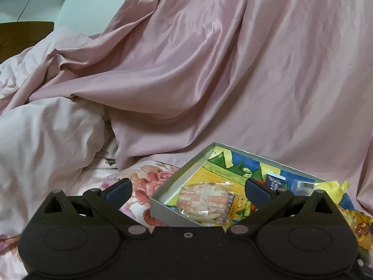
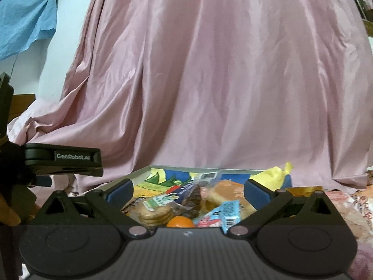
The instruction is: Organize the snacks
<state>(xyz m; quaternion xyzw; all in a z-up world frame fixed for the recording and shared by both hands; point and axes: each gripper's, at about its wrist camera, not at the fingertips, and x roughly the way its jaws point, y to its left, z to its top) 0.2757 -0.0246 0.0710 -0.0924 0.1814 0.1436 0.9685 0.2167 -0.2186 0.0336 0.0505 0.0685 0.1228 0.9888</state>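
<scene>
On a bed spread with a floral sheet (image 1: 149, 179), in front of a tall drape of pink satin fabric (image 1: 233, 70), we hold two grippers low over a shallow grey box (image 1: 163, 200) with a bright cartoon-printed floor. Our left gripper (image 1: 187, 186) has its jaws spread wide and grasps nothing; it hovers at the near left corner of the box, probably so it can reach in or steady the rim. Our right gripper (image 2: 187, 189) is likewise wide open and empty, poised above the middle of the box (image 2: 139, 171), which suggests we are choosing which snack to take or have just let one go. The box gathers the snacks in one loose pile, not in rows. From the left view we see a round pink-and-white wrapped cake (image 1: 202, 200) lying near the left wall, and a yellow wrapper (image 1: 335, 185) spilling over the far right edge. From the right view we see a clear pack of stacked round biscuits (image 2: 152, 211) with a green label, a small orange fruit (image 2: 180, 222) just beside it at the near edge, a dark brown bar (image 2: 193, 198) leaning across the heap, a light blue packet (image 2: 223, 214) to the right, and a pale bun (image 2: 227, 191) behind. The body of the left gripper (image 2: 63, 159) shows at the left of that view. We judge the sorting unfinished, since the items overlap.
</scene>
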